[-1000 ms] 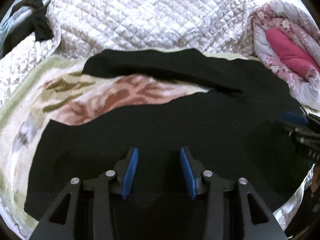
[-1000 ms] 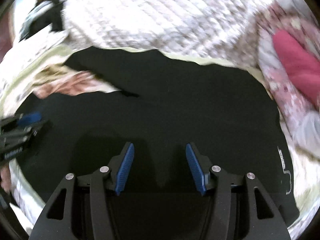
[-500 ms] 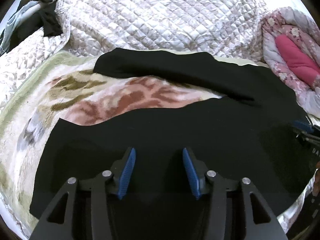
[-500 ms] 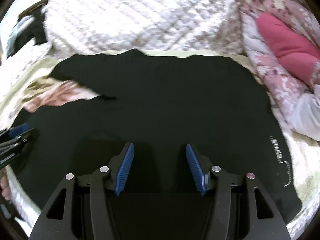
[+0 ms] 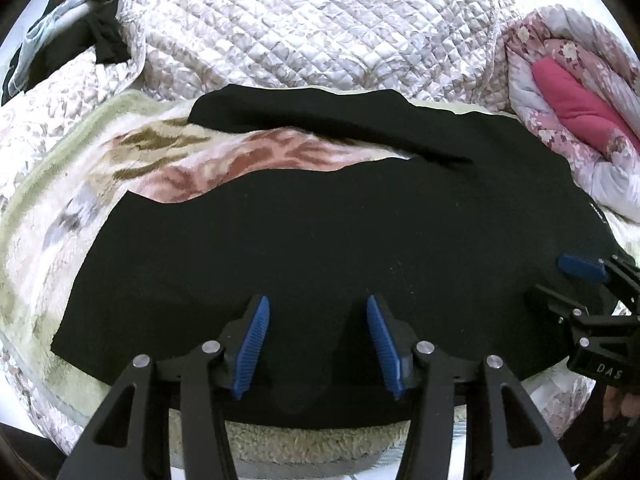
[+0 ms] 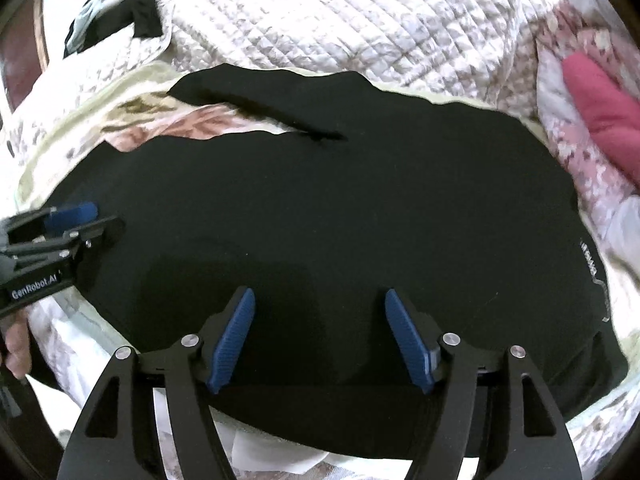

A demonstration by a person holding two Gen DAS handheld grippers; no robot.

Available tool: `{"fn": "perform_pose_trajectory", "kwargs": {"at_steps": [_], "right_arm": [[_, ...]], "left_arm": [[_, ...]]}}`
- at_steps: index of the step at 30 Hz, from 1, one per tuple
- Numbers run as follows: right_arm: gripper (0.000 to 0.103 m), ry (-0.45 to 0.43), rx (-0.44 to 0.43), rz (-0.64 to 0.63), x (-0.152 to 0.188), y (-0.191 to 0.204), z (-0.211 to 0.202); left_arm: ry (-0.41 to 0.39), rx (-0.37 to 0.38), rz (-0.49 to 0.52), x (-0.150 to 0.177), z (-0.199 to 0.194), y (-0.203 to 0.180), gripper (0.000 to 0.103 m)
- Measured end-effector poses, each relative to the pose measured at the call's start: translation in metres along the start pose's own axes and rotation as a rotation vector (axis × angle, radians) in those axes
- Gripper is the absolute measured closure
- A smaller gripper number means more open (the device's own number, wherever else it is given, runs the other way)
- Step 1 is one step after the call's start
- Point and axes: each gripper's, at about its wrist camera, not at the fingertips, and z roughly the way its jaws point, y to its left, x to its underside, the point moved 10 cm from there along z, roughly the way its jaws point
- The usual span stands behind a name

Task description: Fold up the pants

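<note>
Black pants [image 5: 320,232] lie spread flat on a bed, legs splayed toward the left, waistband with small white print at the right [image 6: 592,264]. The far leg [image 5: 320,116] and the near leg [image 5: 200,264] form a V with patterned blanket between them. My left gripper [image 5: 316,340] is open and empty, just above the near leg by its near edge. My right gripper [image 6: 320,336] is open and empty above the seat area near the front edge. Each gripper shows in the other's view, left [image 6: 68,220] and right [image 5: 580,268].
A floral fleece blanket [image 5: 120,168] lies under the pants. A white quilted cover [image 5: 300,28] is bunched behind. A pink-flowered quilt with a magenta lining [image 5: 572,100] sits at the right. Dark clothes [image 5: 60,40] hang at the far left. The bed's front edge [image 5: 312,444] is below the grippers.
Both grippers have drawn back toward the near edge of the pants, so more of the garment and the bed edge show. Both stay open. The pants have not moved.
</note>
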Motion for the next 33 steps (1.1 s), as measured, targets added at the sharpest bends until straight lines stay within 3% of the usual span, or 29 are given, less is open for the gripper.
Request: {"fn": "perform_pose_trajectory", "kwargs": {"at_steps": [7, 16, 24, 33], "right_arm": [[0.035, 0.029, -0.035, 0.015, -0.006, -0.001, -0.006], [0.035, 0.002, -0.048, 0.048, -0.044, -0.029, -0.011], [0.035, -0.008, -0.061, 0.022, -0.092, -0.062, 0.009], [0.035, -0.020, -0.083, 0.001, -0.157, -0.103, 0.050]], "left_arm": [[0.017, 0.014, 0.000, -0.006, 0.000, -0.001, 0.049], [0.010, 0.032, 0.043, -0.037, 0.005, -0.002, 0.049], [-0.011, 0.030, 0.100, -0.088, 0.024, 0.001, 0.049], [-0.036, 0.029, 0.091, -0.168, 0.078, 0.013, 0.049]]}}
